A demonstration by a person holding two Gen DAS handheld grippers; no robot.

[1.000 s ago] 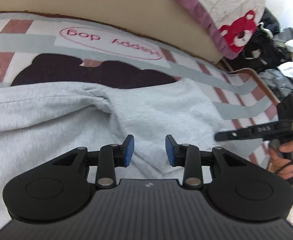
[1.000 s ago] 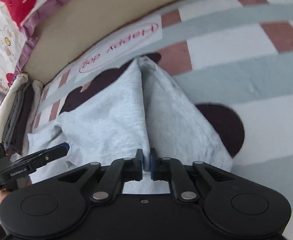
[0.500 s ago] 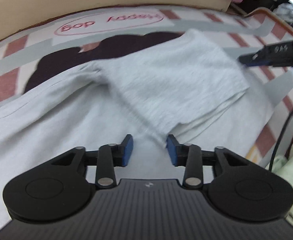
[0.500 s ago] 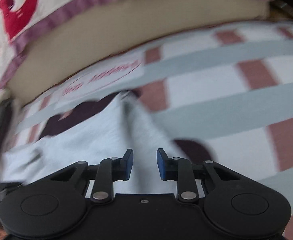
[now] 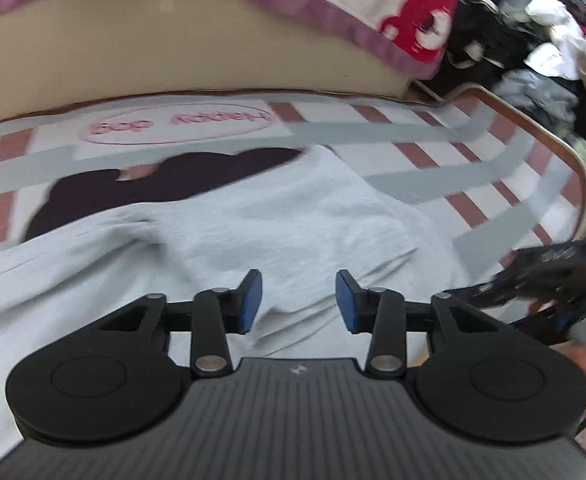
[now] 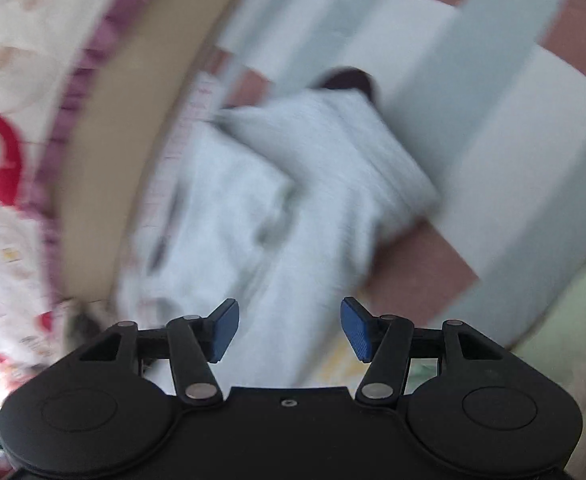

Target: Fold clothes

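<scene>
Item: pale grey knit garment (image 5: 277, 216), centre frame, on a checked pink, grey and white mat (image 5: 433, 148). Change: right claw (image 6: 289, 330), a second ago pinched shut on a raised ridge of cloth, is opening, nothing between its pads. Flap now lies folded over. Left claw (image 5: 298, 300): apart but closing, empty, above the near fabric. Judgement: one fold laid; next grip pending.

We are seeing the right gripper (image 5: 533, 280) smearing into a dark blur, and the grey garment (image 6: 293, 200) blurring beyond any readable folds.
</scene>
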